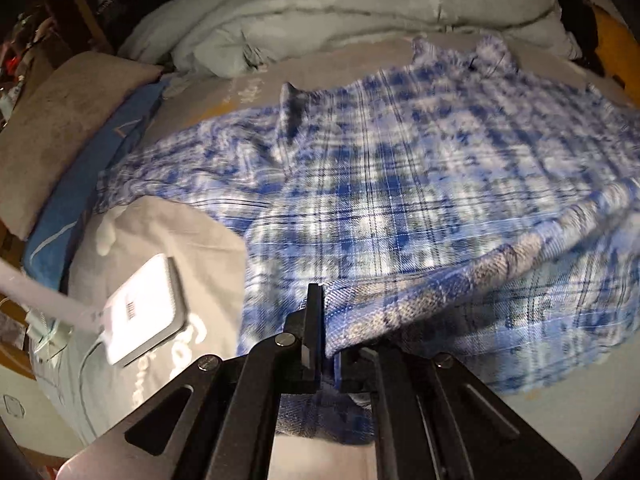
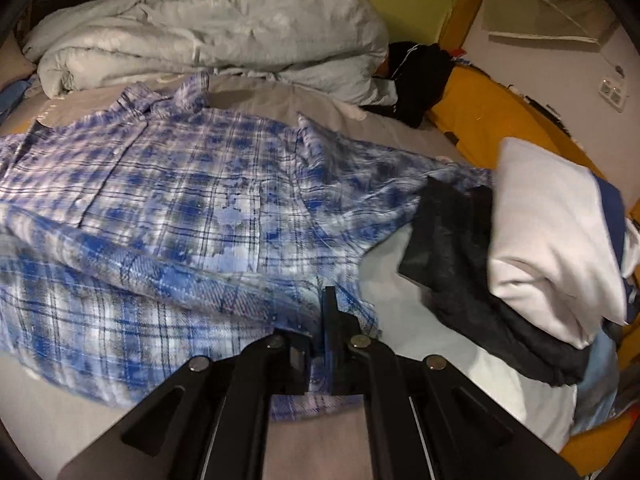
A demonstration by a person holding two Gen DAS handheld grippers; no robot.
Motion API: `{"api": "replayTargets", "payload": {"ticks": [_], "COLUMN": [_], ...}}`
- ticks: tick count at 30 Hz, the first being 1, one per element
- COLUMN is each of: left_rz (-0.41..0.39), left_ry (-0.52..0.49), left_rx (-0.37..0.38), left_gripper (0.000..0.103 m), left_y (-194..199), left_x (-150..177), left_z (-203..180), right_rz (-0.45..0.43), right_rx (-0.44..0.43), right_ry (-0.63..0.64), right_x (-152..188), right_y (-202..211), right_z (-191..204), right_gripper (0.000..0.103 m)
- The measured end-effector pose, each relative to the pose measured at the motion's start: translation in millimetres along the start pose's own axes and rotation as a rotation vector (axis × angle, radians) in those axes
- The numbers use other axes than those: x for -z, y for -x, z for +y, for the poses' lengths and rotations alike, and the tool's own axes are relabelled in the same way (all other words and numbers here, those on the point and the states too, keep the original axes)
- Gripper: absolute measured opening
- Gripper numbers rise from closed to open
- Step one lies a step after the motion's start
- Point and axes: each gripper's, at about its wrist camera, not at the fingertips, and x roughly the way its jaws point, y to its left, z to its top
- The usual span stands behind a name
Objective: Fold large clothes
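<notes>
A big blue and white checked shirt (image 1: 400, 168) lies spread out on the bed (image 2: 48, 412), with its collar at the far end. The left gripper (image 1: 325, 344) pinches the near hem of the shirt, and the right gripper (image 2: 320, 344) pinches the near hem too. A puffy grey blanket (image 2: 208, 28) is bunched up on the far side, and 1 pile of folded clothes (image 2: 532, 256) sits on the right.
</notes>
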Motion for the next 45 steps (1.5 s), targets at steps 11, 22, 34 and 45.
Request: {"api": "replayTargets", "payload": {"ticks": [11,22,34,45], "left_rz": [-0.027,-0.29,-0.048,-0.084], "left_ry": [-0.062,0.056,-0.02,0.135], "left_rx": [0.002,0.133,0.212,-0.082], "left_gripper": [0.023,0.098,0.098,0.056], "left_y": [-28,51,13,-6], "left_x": [-1,1,20,6], "left_z": [-11,35,14,67], "right_rz": [0.011,-0.152,0.005,0.084], "right_rx": [-0.054,-0.113,-0.133,0.031], "right_ry": [-0.002,-0.258,-0.016,-0.175], "right_x": [-3,-8,2,-8], "right_y": [-32,13,-22,-56], "right_z": [10,-72,-46,-74], "right_gripper": [0.01,0.086,0.084,0.022]}}
